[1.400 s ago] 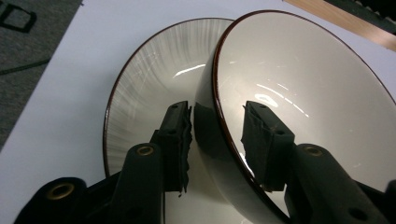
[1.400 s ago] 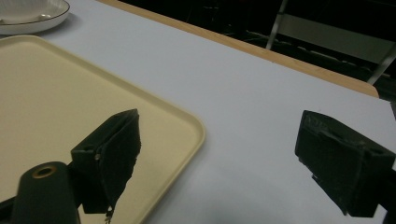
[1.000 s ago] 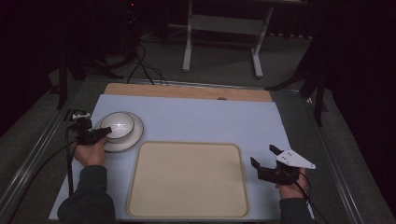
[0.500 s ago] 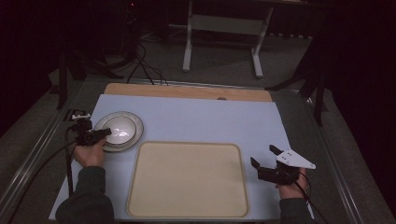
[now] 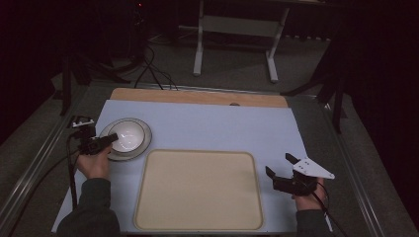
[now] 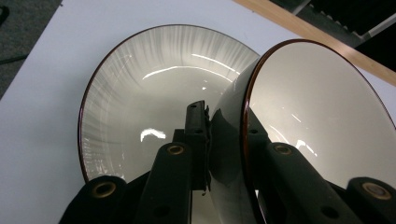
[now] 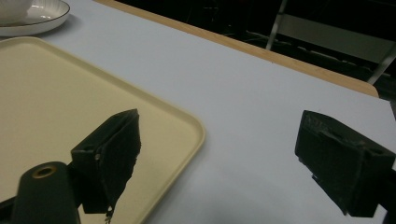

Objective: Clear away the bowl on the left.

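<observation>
Bowl (image 6: 322,116) being pinched at its rim by left claw (image 5: 111,138), tilting over plate (image 6: 149,93); right claw (image 5: 279,168) idling agape beside empty tray (image 5: 197,190), loading apparently pending.

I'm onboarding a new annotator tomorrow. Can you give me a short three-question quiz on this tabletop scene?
1. True or false: the left hand-held gripper is clamped on the rim of the bowl.
2. What lies under the bowl? A) the beige tray B) the plate C) bare table cover
3. Fill in: the right hand-held gripper has its jaws ____ and holds nothing.

Key: 1 true; 2 B; 3 open
</observation>
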